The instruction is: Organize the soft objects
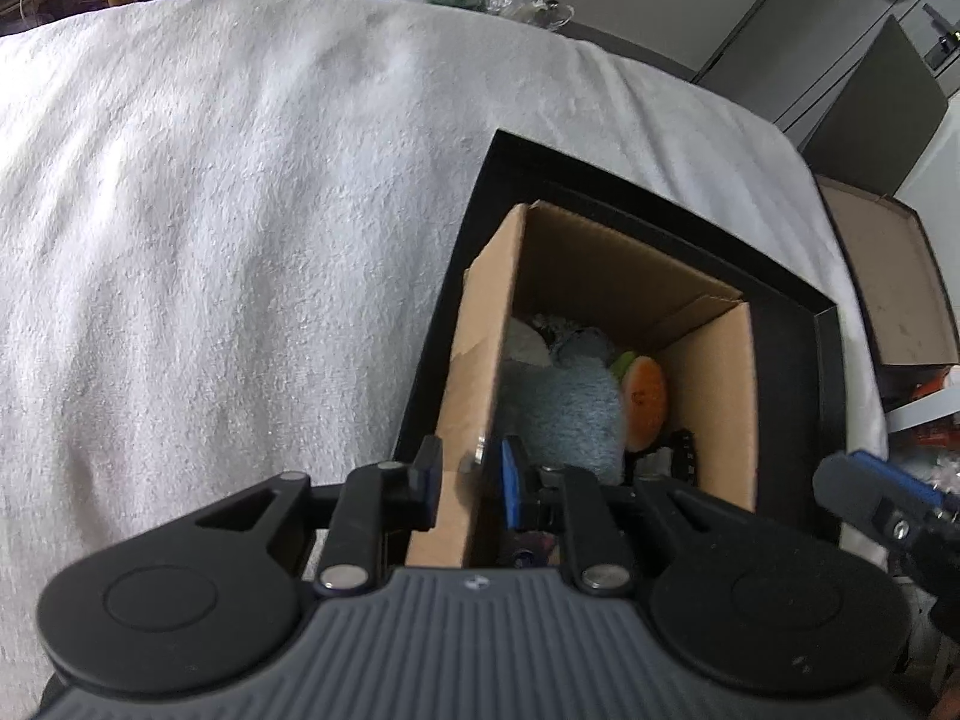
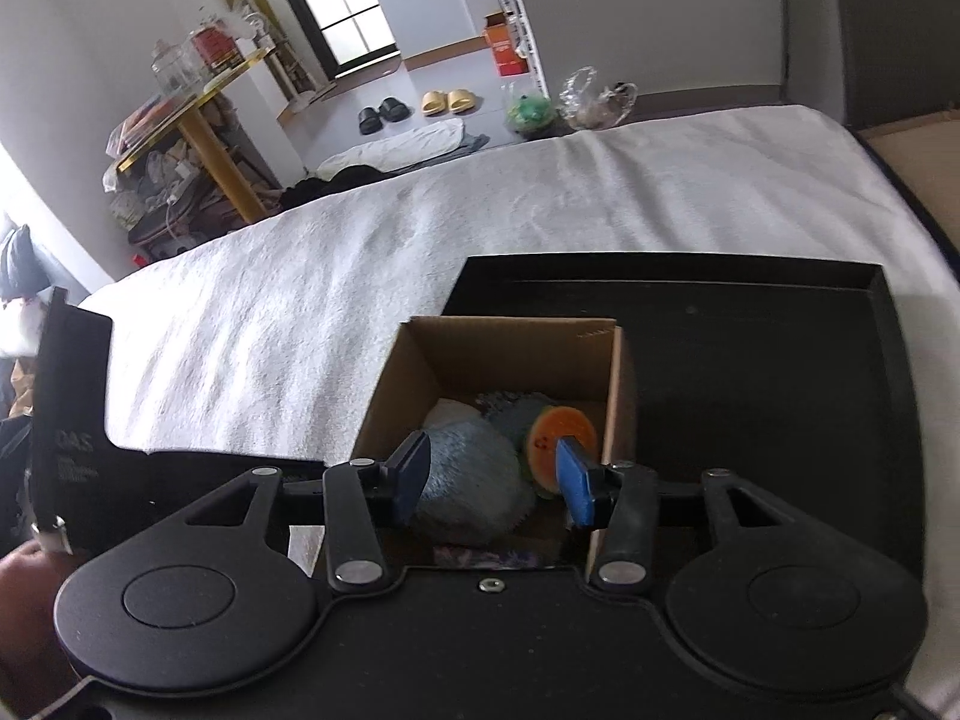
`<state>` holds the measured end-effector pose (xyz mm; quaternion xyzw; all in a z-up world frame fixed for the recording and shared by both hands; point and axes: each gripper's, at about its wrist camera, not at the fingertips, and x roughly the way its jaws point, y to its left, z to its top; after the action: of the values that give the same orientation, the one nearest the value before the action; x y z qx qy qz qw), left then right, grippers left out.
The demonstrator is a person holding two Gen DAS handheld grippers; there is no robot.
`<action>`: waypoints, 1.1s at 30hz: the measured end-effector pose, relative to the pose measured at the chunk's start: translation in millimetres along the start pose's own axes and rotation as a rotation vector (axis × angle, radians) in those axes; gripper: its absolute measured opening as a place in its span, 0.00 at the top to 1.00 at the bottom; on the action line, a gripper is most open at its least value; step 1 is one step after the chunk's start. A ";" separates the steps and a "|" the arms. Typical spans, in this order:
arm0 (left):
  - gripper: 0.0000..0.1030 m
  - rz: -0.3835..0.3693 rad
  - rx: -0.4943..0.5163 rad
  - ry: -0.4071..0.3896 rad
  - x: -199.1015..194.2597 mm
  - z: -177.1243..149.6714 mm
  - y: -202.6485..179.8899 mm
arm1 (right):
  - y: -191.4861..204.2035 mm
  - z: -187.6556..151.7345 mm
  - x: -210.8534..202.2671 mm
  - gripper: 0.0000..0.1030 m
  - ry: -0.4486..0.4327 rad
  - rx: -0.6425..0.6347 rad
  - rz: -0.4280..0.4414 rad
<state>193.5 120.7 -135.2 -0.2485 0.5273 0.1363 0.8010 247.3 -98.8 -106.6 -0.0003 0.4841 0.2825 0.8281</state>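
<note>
An open cardboard box [image 1: 714, 408] [image 2: 510, 354] stands in a black tray [image 1: 600, 180] [image 2: 750, 390] on a white blanket [image 1: 240, 240]. Inside lie a fluffy blue plush [image 1: 570, 414] [image 2: 468, 480], a watermelon-slice plush [image 1: 645, 399] [image 2: 561, 426] and something pale [image 2: 447, 411]. My left gripper [image 1: 469, 462] is shut on the box's left wall, one pad on each side. My right gripper [image 2: 492, 462] hangs open over the box. The blue plush lies below its jaws, and its pads do not press on it. One of its fingers [image 1: 864, 489] shows at the right edge of the left wrist view.
The bed's far edge drops to a floor with slippers [image 2: 447, 101], plastic bags [image 2: 528, 111] and a cluttered yellow table [image 2: 198, 102]. A flat brown cardboard lid [image 1: 888, 276] lies right of the tray. A black device body [image 2: 72, 420] and a hand [image 2: 24, 576] sit at the left edge.
</note>
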 end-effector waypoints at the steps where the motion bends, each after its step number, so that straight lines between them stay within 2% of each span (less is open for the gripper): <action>1: 0.82 -0.002 0.003 -0.003 -3.6 -0.4 -1.4 | -2.3 -1.5 -3.4 0.54 -0.002 0.009 -0.002; 6: 0.77 -0.005 0.040 -0.020 -20.5 -5.3 -11.6 | -9.6 -9.3 -19.9 0.52 -0.018 0.020 -0.012; 9: 0.71 -0.014 0.045 -0.030 -30.5 -9.3 -17.1 | -12.9 -10.7 -28.3 0.49 -0.026 0.028 -0.014; 13: 0.57 -0.016 0.078 -0.047 -44.5 -14.8 -26.9 | -15.7 -12.5 -41.8 0.42 -0.048 0.033 -0.015; 18: 0.48 -0.025 0.107 -0.064 -61.5 -20.8 -38.1 | -21.2 -15.6 -57.5 0.38 -0.074 0.043 -0.021; 23: 0.34 -0.024 0.140 -0.072 -75.7 -25.9 -50.4 | -32.0 -20.0 -71.5 0.33 -0.100 0.063 -0.017; 27: 0.29 -0.027 0.138 -0.083 -87.9 -27.8 -56.7 | -40.7 -23.4 -80.6 0.27 -0.101 0.075 -0.022; 30: 0.27 0.020 0.162 -0.099 -97.3 -29.6 -64.2 | -46.2 -25.5 -88.4 0.21 -0.107 0.077 -0.017; 32: 0.12 0.029 0.179 -0.107 -103.1 -31.2 -67.9 | -50.7 -27.0 -93.1 0.13 -0.112 0.087 -0.014; 33: 0.10 0.031 0.178 -0.108 -105.4 -31.7 -68.9 | -52.3 -28.1 -95.2 0.13 -0.117 0.087 -0.015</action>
<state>159.1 50.2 -31.7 -0.1602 0.4973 0.1144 0.8450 213.9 -194.9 -59.4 0.0486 0.4467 0.2548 0.8563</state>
